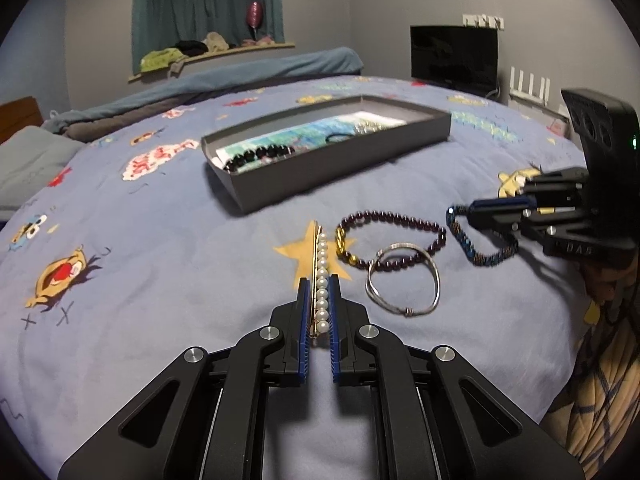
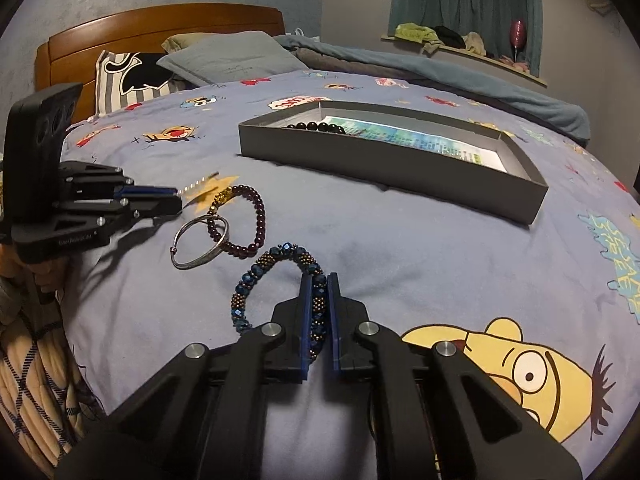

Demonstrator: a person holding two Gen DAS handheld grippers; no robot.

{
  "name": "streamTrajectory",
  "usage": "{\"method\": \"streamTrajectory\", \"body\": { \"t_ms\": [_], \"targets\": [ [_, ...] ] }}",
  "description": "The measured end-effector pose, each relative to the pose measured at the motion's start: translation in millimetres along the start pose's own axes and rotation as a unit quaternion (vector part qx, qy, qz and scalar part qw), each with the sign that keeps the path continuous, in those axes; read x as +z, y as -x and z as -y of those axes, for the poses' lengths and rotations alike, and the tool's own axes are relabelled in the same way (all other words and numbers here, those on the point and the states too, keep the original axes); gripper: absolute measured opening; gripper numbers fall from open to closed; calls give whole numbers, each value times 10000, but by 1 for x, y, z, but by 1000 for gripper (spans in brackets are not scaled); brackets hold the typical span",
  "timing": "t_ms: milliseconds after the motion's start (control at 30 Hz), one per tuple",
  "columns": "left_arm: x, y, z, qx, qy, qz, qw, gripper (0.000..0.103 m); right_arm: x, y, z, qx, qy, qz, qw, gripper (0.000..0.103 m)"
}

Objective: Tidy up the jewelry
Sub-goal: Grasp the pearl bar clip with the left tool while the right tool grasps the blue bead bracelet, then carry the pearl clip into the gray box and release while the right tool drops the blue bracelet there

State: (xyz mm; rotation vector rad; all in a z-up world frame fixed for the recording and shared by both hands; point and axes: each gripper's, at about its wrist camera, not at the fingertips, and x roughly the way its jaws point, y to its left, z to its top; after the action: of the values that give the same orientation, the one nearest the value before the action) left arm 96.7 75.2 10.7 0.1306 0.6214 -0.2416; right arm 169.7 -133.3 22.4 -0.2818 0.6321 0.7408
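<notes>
My left gripper (image 1: 319, 282) is shut on a pearl hair clip (image 1: 321, 256) that lies on the blue bedspread. My right gripper (image 2: 319, 278) is shut on a blue beaded bracelet (image 2: 276, 258), also seen in the left wrist view (image 1: 466, 236). Between them lie a dark purple bead bracelet (image 1: 400, 218) with gold beads and a silver bangle (image 1: 404, 278) overlapping it. An open grey box (image 1: 344, 168) sits further back on the bed, holding a black bead bracelet (image 1: 260, 156) on a colourful liner. The box also shows in the right wrist view (image 2: 400, 168).
The bedspread (image 1: 160, 280) has cartoon prints. Pillows (image 2: 224, 60) and a wooden headboard (image 2: 160, 24) stand at the far end. A rolled blue blanket (image 1: 240, 76) lies beyond the box. A black monitor (image 1: 454, 56) stands by the wall. A checked blanket (image 2: 32, 380) hangs at the bed's edge.
</notes>
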Motion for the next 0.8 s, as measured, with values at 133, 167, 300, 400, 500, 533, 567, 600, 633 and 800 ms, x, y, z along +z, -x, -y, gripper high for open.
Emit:
{"method": "streamTrajectory", "body": {
  "t_ms": [133, 167, 300, 400, 500, 533, 567, 600, 633, 800],
  "targets": [
    [6, 1, 0, 13, 87, 116, 9999, 9, 5, 5, 2, -1, -48, 157, 9999, 7],
    [8, 1, 0, 17, 99, 133, 9999, 9, 6, 6, 2, -10, -54, 203, 9998, 7],
    [17, -2, 0, 22, 179, 218, 9996, 9, 14, 14, 3, -11, -104, 440, 9990, 7],
    [25, -5, -3, -1, 276, 318, 9991, 9, 23, 20, 5, -3, -150, 683, 9976, 7],
    [35, -6, -4, -23, 342, 429, 9985, 9, 31, 24, 7, -21, -202, 861, 9961, 7],
    [36, -6, -5, -31, 365, 450, 9983, 9, 34, 25, 9, -32, -235, 928, 9954, 7],
    [39, -7, -6, -41, 389, 475, 9981, 9, 36, 25, 10, -42, -257, 971, 9949, 7],
    [40, -7, -6, -44, 400, 492, 9980, 9, 38, 26, 11, -51, -278, 1006, 9945, 7],
    [42, -8, -7, -54, 418, 522, 9977, 9, 41, 27, 13, -62, -308, 1054, 9939, 7],
    [52, -11, -9, -91, 510, 620, 9967, 9, 50, 29, 20, -119, -407, 1221, 9916, 7]
  ]
}}
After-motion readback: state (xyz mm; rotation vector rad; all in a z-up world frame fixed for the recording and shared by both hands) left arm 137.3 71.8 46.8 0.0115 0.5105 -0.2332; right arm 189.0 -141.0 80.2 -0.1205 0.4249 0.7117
